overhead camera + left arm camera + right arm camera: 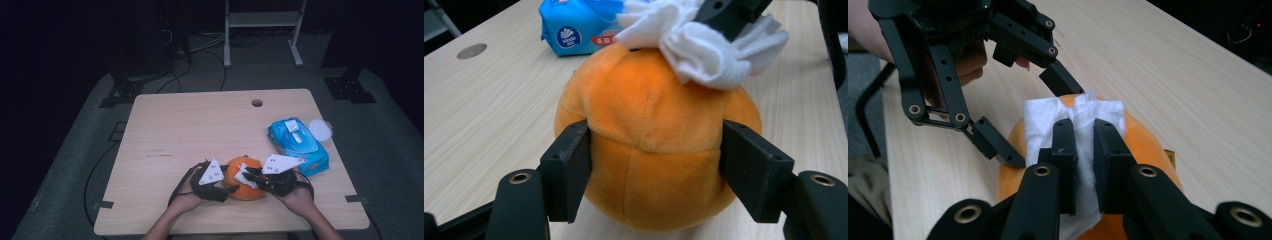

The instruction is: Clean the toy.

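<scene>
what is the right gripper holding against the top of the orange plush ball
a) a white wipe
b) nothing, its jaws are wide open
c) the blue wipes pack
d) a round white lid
a: in the right gripper view the right gripper has its jaws pinched on a bunched white wipe that lies on top of the orange plush ball, while the left gripper clamps the ball's sides.

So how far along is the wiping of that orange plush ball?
Done: the left claw clamps the orange plush ball, and the right claw pinches a white wipe. In hand: the wipe rests on the ball's top. Left: probably wiping the rest; the wipe pack sits nearby.
</scene>
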Demonstrator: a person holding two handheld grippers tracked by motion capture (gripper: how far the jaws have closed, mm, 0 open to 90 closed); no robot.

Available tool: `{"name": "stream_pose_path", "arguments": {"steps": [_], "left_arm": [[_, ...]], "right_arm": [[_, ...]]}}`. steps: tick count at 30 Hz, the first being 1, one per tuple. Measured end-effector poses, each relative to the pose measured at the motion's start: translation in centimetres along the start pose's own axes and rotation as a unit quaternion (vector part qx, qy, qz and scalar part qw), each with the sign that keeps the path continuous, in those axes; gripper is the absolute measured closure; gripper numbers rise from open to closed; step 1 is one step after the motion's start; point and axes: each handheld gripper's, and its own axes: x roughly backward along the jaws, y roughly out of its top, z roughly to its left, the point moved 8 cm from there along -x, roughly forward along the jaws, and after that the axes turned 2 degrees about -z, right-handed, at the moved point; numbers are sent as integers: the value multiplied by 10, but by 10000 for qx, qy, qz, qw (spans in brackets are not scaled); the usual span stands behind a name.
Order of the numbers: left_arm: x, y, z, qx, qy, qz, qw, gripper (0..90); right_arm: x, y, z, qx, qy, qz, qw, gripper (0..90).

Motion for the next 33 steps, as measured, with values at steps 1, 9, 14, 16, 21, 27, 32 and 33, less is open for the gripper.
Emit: {"name": "stream_pose_path", "arguments": {"steps": [1,9,14,16,21,27,32,33], "left_arm": [[1,-1,1,25,-27,-3,10000,319],[0,1,3,376,-102,-117,9992,295],[-1,4,-5,7,-17,-33,10000,309],[-2,3,-6,-76,-6,-10,10000,309],[-1,3,-6,-76,-26,-34,10000,313],[-4,3,-13,-442,35,97,9990,307],[-4,2,-10,-164,-89,-18,9998,298],[-4,2,-8,-32,-112,-49,9999,280]], "right_arm": [[0,0,0,50,-30,35,10000,803],[8,-15,-16,-181,-205,87,9996,803],[3,2,-1,-32,-18,-38,10000,800],[1,4,2,35,2,-27,10000,801],[5,-2,-7,-34,-106,47,9999,804],[0,6,5,73,16,44,10000,803],[2,1,-4,-9,-22,88,10000,803],[3,-1,-6,-30,-63,108,9999,804]]}}
